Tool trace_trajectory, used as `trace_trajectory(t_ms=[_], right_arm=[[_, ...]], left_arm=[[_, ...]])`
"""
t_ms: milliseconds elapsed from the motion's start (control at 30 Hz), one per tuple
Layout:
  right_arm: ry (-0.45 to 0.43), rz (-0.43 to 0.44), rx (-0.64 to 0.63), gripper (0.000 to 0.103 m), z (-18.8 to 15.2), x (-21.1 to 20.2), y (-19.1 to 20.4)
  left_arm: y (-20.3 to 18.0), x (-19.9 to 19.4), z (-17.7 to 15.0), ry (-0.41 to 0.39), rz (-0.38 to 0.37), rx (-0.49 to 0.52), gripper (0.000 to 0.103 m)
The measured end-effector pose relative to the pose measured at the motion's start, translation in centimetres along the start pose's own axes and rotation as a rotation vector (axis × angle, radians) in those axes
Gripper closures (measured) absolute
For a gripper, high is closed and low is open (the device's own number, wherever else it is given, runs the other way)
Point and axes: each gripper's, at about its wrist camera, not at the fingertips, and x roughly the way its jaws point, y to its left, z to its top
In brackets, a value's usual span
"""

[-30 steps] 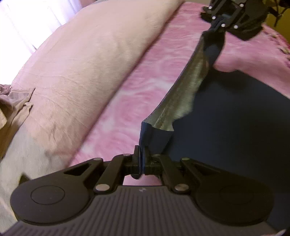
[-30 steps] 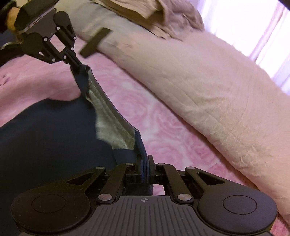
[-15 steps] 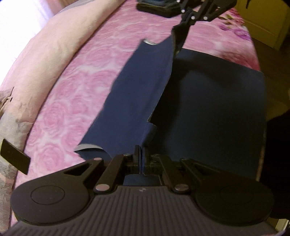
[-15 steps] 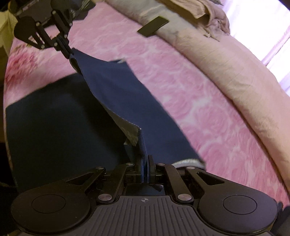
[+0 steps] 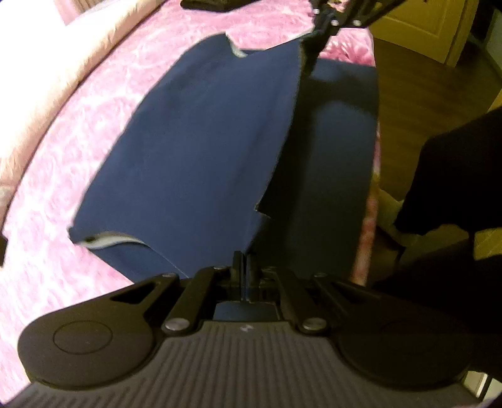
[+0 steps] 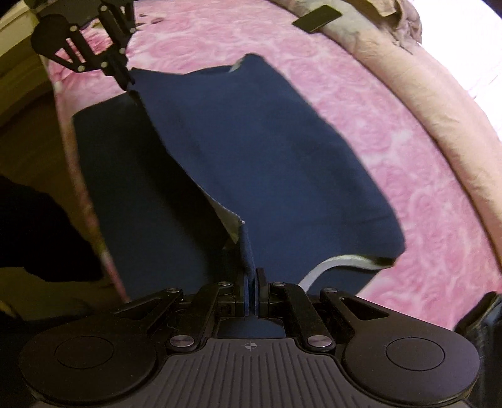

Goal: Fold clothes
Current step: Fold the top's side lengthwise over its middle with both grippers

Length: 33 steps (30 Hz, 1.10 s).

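Observation:
A navy blue garment [image 5: 200, 150] lies on the pink rose-patterned bed [image 5: 78, 131], with one half lifted and folding over the flat half [image 5: 332, 157]. My left gripper [image 5: 243, 263] is shut on one corner of the raised edge. My right gripper [image 6: 251, 282] is shut on the other corner; it shows at the top of the left wrist view [image 5: 310, 47]. The left gripper shows at top left in the right wrist view [image 6: 125, 78]. The garment [image 6: 266, 150] hangs between them, grey lining showing at its hem [image 6: 339, 262].
A pale pink duvet [image 6: 439, 94] runs along the far side of the bed, with crumpled clothes [image 6: 404, 15] on it. The bed edge [image 5: 373, 157] drops to a wooden floor [image 5: 423, 94] on the near side. A dark shape [image 5: 455, 175] stands beside the bed.
Both grippers have carried the garment's held edge up and over toward the near bed edge. The lifted panel has opened out from a narrow strip into a broad sheet.

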Motion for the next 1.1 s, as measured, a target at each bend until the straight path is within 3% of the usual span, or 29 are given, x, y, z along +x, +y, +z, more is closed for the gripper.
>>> trace_trajectory(t_ms=[267,733,967,1100], right_arm=[[-0.051,-0.010,-0.077,0.101,-4.2,2.6,4.5],[-0.207,-0.146,-0.194,0.101,-8.9,5.4,8.1],[-0.294,-0.324,-0.273,0.101,-11.0,5.5,11.1],[-0.313,-0.415,-0.256,0.102,-12.2,5.2,13.3]], left_arm=[[-4.7,1.8,-1.4,0.018,0.044,-0.007,0.103],[-9.8,4.2,-4.1,-0.084,0.270,0.021,0.103],[-12.9,3.6,-4.6,-0.131,0.445,0.057,0.103],[-15.4,3.2,-4.6,-0.155,0.534,0.064,0.103]])
